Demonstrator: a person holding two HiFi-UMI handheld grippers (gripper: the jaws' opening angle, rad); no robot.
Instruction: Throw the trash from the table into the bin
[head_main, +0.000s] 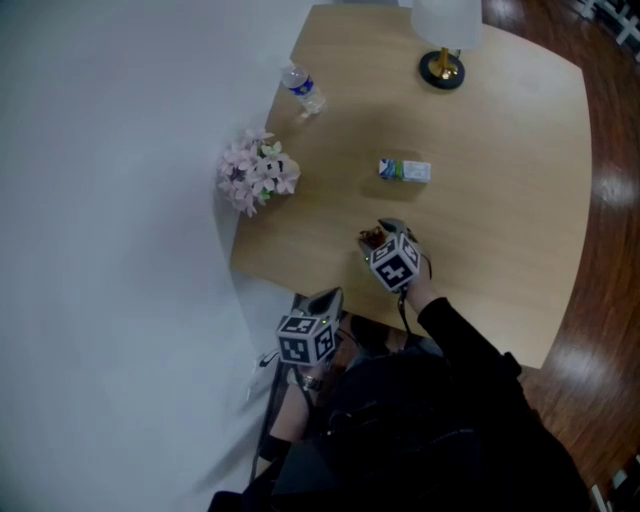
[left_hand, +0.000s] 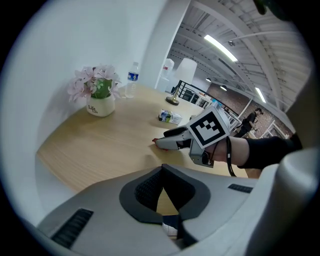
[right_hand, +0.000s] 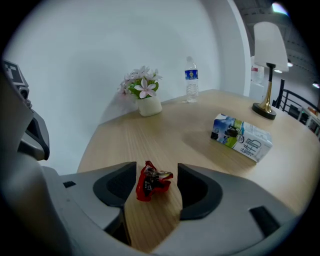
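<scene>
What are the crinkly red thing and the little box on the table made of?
The red wrapper looks like thin plastic or foil film, shiny: it is crumpled into sharp creases that catch the light. The carton looks like printed cardboard with a smooth coating: flat sides, straight folded edges, a slight sheen.

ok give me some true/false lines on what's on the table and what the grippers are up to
The red wrapper lies on the table between the right gripper's open jaws. True.
The carton stands upright. False: it lies on its side.
The left gripper holds the water bottle. False: its jaws are shut on nothing, and the bottle stands upright near the flower pot.
The lamp stands on the table beyond the carton. True.
</scene>
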